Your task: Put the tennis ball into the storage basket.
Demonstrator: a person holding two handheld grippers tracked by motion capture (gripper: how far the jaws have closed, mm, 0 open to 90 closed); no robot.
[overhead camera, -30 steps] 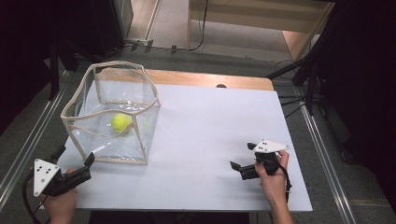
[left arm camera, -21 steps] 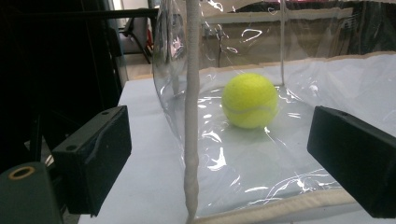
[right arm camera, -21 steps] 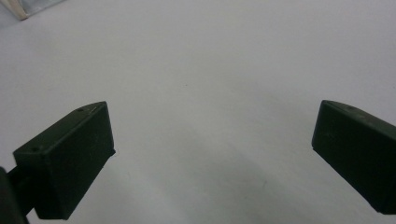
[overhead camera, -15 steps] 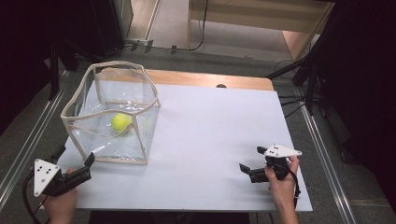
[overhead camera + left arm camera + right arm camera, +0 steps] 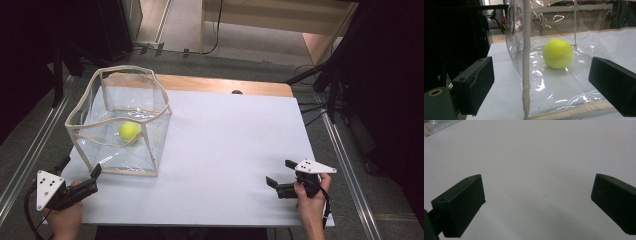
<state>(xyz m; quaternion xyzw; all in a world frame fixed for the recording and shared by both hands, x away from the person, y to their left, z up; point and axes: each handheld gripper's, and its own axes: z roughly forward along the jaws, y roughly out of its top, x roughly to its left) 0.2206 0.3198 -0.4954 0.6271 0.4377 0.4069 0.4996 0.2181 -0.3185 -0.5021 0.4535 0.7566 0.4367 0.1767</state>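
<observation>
Over the last second only the right gripper (image 5: 280,179) had moved, drawn back from the middle-right of the table to its near right corner; the left gripper (image 5: 78,169), the box and the ball sat where they had been. Both tools stood with jaws spread wide and nothing between them. The right one pointed left across bare white table (image 5: 230,150), well apart from everything, which read as parked out of the way.

At the near left corner, the left gripper aimed at the near corner of the clear box (image 5: 120,120), its jaws straddling the white corner seam (image 5: 526,75). That placing suggested it was lined up to pinch the soft wall or steady the box, rather than to reach the tennis ball (image 5: 129,131). The ball rested on the box floor, toward the middle, behind the clear plastic wall and just beyond the left jaws.

That wall stood in the way: the ball could likely be reached only over the sagging, cream-trimmed rim (image 5: 125,70). Beyond the table's far edge ran a wooden strip (image 5: 220,84), with cables (image 5: 310,105) trailing on the floor at far right.
</observation>
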